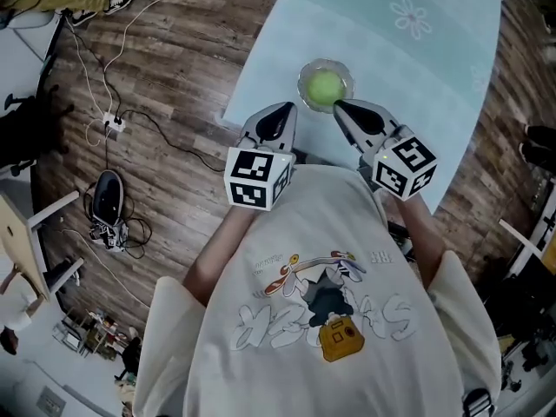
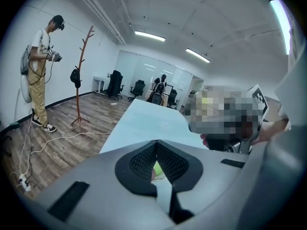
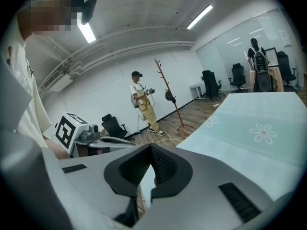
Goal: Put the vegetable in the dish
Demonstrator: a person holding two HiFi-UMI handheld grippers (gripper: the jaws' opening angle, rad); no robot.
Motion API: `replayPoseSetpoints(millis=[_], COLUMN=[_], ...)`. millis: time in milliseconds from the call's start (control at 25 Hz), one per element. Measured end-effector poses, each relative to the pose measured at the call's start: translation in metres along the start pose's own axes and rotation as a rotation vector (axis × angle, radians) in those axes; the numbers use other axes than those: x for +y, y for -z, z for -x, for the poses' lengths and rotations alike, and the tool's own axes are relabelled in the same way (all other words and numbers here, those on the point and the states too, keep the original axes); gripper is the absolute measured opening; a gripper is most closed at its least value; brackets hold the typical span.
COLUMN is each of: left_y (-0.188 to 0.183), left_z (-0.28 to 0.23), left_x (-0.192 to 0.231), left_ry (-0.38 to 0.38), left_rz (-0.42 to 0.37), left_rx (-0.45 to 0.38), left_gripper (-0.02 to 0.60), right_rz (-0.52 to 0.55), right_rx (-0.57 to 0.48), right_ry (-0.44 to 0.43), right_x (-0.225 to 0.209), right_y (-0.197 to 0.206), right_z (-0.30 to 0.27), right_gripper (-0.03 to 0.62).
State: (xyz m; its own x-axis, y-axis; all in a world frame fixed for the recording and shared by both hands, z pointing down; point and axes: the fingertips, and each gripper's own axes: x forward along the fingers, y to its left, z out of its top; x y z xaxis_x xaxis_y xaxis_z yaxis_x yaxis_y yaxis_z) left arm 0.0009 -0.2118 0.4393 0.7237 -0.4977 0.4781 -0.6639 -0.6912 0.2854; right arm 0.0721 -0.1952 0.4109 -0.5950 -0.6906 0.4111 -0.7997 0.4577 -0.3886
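Observation:
A round green vegetable (image 1: 325, 87) lies in a small clear glass dish (image 1: 306, 75) on the pale blue tablecloth (image 1: 391, 50). My right gripper (image 1: 337, 105) is shut with nothing between its jaws, and its tip sits at the dish's near rim. My left gripper (image 1: 286, 107) is shut too and empty, a little to the left of the dish near the table's front edge. In the left gripper view the closed jaws (image 2: 156, 143) leave a sliver of the green vegetable (image 2: 156, 170) showing. In the right gripper view the jaws (image 3: 150, 146) meet over the cloth.
The cloth-covered table (image 1: 261, 68) ends just in front of my body. On the wood floor to the left lie cables with a power strip (image 1: 113, 124) and a dark shoe (image 1: 107, 200). A person (image 2: 39, 75) and a coat stand (image 2: 79, 80) are by the far wall.

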Motion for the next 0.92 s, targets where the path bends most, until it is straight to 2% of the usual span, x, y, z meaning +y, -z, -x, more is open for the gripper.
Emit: replayPoseSetpoints(millis=[160, 320, 680, 920], left_y=[-0.008, -0.011, -0.003, -0.012], left_z=[-0.001, -0.008, -0.021, -0.033], left_x=[-0.015, -0.018, -0.044, -0.039], left_ry=[0.019, 0.021, 0.029, 0.032], left_rz=[-0.080, -0.112, -0.110, -0.096], left_rx=[-0.011, -0.013, 0.002, 0.009], left_gripper=[0.008, 0.008, 0.008, 0.008], right_rz=[-0.037, -0.012, -0.044, -0.077], right_rx=[-0.022, 0.000, 0.012, 0.010], right_ry=[-0.032, -0.059, -0.064, -0.046], right_x=[0.003, 0.003, -0.001, -0.017], right_y=[-0.006, -0.003, 0.015, 0.007], right_z=[0.009, 0.005, 0.025, 0.022], right_gripper=[0.023, 0.023, 0.023, 0.023])
